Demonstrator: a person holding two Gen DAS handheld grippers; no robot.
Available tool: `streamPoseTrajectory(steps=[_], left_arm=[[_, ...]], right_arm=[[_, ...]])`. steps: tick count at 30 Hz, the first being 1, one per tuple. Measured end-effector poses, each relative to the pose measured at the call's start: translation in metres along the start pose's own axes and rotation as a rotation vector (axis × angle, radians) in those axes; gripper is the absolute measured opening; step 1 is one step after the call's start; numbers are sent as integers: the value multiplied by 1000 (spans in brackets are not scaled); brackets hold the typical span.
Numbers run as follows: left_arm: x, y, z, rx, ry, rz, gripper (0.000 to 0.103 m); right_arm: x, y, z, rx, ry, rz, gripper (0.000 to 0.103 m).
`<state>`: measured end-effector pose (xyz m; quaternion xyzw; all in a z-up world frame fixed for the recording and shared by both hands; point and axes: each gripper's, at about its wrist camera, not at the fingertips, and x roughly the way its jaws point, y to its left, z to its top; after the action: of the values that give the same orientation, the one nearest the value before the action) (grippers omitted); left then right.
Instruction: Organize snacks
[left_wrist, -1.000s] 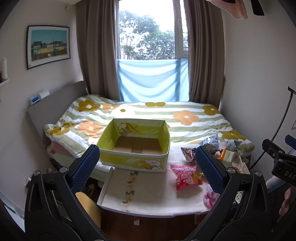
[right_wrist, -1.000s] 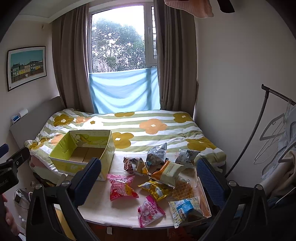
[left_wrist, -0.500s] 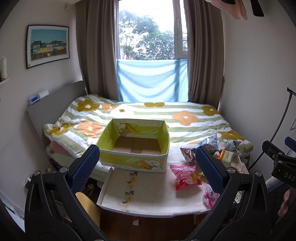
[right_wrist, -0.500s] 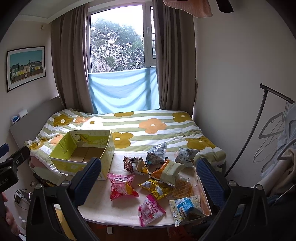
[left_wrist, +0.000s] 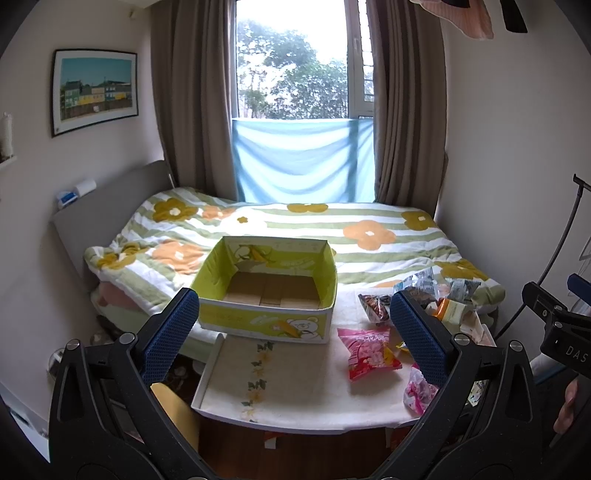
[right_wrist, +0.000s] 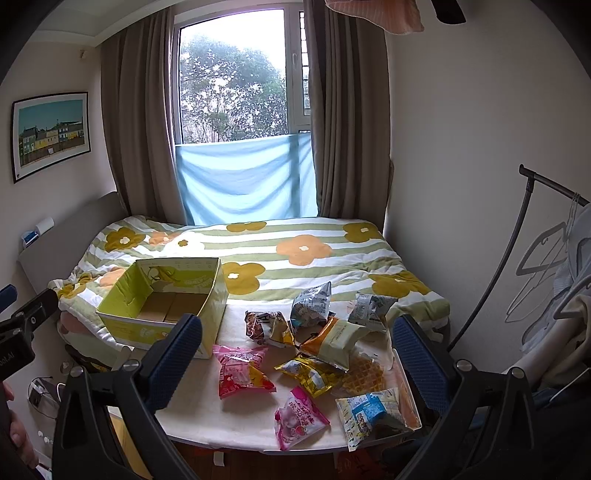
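An empty yellow-green cardboard box stands at the table's far left, partly on the bed edge. Several snack packets lie on the white table to its right: a pink-red packet, a pink strawberry packet, a yellow packet, a blue-white packet, an orange-cream bag, silver packets. My left gripper is open and empty, held back above the table's near edge. My right gripper is open and empty, also held back.
A bed with a flowered striped quilt lies behind the table. A clothes rack with hangers stands at the right. A yellow stool sits under the table's left corner. The window and curtains are beyond the bed.
Both gripper views drifted very slightly; nothing was taken hold of or moved.
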<state>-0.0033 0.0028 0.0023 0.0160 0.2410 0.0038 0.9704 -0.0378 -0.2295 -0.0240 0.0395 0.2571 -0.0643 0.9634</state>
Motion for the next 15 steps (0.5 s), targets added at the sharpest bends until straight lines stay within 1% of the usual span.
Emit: streamPoseTrajectory(steps=[15], left_arm=[[4,-2,2,5,2,-5,102]], right_arm=[[0,7,-5,-11,7,6,103]])
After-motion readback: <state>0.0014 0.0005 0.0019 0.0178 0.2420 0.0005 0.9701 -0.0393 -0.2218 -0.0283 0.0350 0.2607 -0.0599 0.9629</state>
